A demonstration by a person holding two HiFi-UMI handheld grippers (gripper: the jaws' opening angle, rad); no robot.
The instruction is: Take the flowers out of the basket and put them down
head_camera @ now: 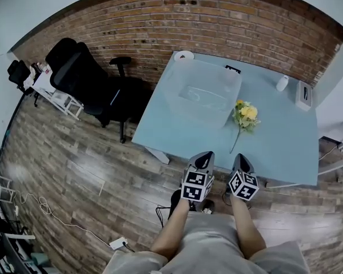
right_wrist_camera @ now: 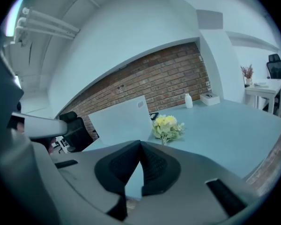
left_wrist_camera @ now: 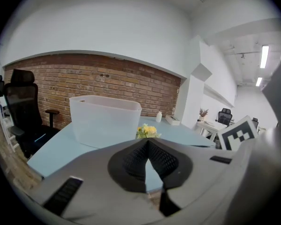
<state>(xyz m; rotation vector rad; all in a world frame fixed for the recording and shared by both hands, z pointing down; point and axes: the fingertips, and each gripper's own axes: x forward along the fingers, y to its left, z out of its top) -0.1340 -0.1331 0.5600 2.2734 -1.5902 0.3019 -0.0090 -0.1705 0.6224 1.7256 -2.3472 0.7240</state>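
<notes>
Flowers (head_camera: pixel 245 115) lie on the table (head_camera: pixel 286 147) beside the basket (head_camera: pixel 203 99), stem pointing toward the nearer right gripper (head_camera: pixel 240 158). Right and left gripper (head_camera: pixel 204 156) jaws are pressed together, empty.

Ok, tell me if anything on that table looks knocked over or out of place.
Nothing stands out. The flowers lie flat on the table beside the upright basket, and the small white bottle stands upright.
</notes>
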